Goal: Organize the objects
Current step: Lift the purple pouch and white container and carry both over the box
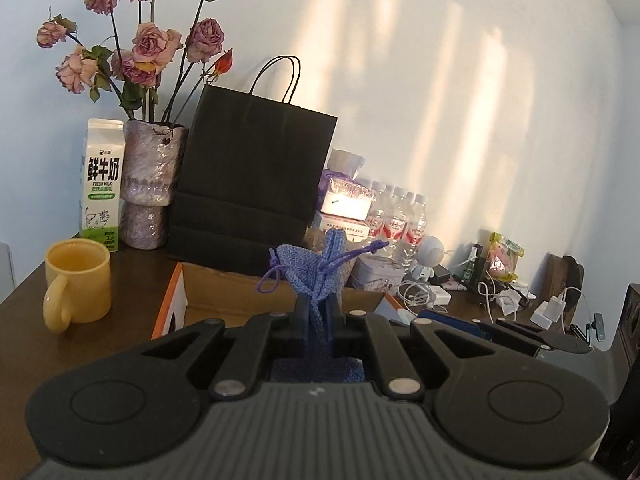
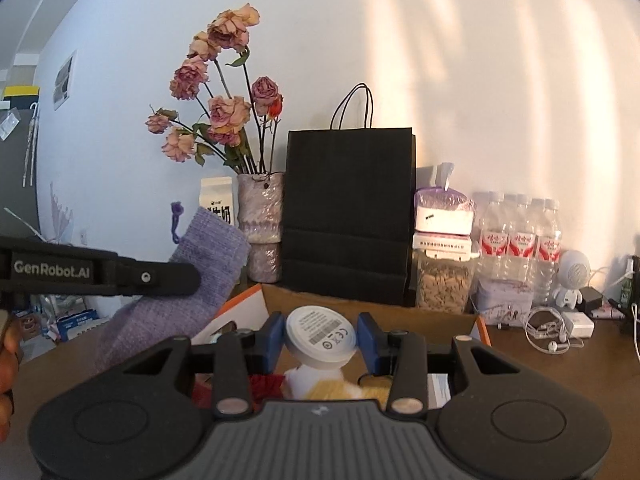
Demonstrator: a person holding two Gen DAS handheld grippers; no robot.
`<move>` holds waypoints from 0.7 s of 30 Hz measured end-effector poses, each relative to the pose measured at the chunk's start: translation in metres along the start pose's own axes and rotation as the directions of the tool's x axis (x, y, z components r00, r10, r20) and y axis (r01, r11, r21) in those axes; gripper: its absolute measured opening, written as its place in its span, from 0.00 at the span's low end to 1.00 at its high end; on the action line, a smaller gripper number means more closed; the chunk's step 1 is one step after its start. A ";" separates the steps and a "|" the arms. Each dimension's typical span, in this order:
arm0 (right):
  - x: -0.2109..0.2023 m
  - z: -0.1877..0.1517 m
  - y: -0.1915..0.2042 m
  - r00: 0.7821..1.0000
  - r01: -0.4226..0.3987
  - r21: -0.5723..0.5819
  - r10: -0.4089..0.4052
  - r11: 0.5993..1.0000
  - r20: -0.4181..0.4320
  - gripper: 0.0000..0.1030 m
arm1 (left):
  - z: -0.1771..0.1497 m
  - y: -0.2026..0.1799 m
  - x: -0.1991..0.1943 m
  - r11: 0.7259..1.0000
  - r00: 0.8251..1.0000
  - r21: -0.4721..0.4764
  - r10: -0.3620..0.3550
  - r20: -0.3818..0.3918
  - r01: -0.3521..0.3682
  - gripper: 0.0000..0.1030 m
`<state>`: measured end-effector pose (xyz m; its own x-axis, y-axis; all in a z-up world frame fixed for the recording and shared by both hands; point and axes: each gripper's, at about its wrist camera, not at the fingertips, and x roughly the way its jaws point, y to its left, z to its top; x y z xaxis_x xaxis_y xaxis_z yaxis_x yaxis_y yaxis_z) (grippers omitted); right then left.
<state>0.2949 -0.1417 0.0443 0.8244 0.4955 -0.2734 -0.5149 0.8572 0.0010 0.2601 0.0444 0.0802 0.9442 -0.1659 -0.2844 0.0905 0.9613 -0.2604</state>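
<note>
Left tool [image 1: 318,312]: jaws nearly together, pinching a blue-purple woven drawstring pouch [image 1: 316,276]. The pouch is held off the table, above the near side of the open cardboard box [image 1: 224,292]. Long axis runs along the tool's fingers; gathered mouth and purple cords point away from the tool toward the wall, body trailing back between the fingers. In the right wrist view the same pouch [image 2: 188,280] slants, mouth upper and body lower, with the left tool [image 2: 176,278] lying across it.

Right tool [image 2: 321,340]: blue pads partly closed on a round white device [image 2: 320,338], gripped on two opposite sides. Its flat labelled face, with barcode and printed marks, tilts up toward the camera. It is held above the box [image 2: 400,316], over red, white and yellow contents too blurred to identify.

Cardboard box: orange-edged, open-topped, on the dark wooden table [image 1: 132,280], near the middle of its back edge.

Along the table's back edge by the wall, left to right:
- yellow mug [image 1: 76,280]
- milk carton [image 1: 102,184]
- vase of dried roses [image 1: 150,176]
- black paper bag [image 1: 252,176]
- water bottles [image 1: 396,216]
- small white figure [image 1: 430,256]
- chargers and cables [image 1: 516,296]

A hand [image 2: 6,364] shows at the left border of the right wrist view.
</note>
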 end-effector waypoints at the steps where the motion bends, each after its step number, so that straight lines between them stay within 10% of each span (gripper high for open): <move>1: 0.004 0.002 -0.001 1.000 0.002 -0.003 -0.002 1.000 0.002 0.37 | 0.002 0.001 0.004 1.000 1.000 -0.003 0.002 0.002 -0.002 0.08; 21: 0.095 -0.005 -0.041 0.999 0.019 0.039 -0.017 0.999 -0.051 0.37 | 0.010 0.034 0.096 0.996 0.996 -0.031 0.082 -0.036 -0.083 0.08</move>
<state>0.3931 -0.1301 0.0133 0.8202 0.4729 -0.3220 -0.4894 0.8714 0.0333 0.3568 0.0630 0.0535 0.9364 -0.0948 -0.3380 0.0023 0.9645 -0.2642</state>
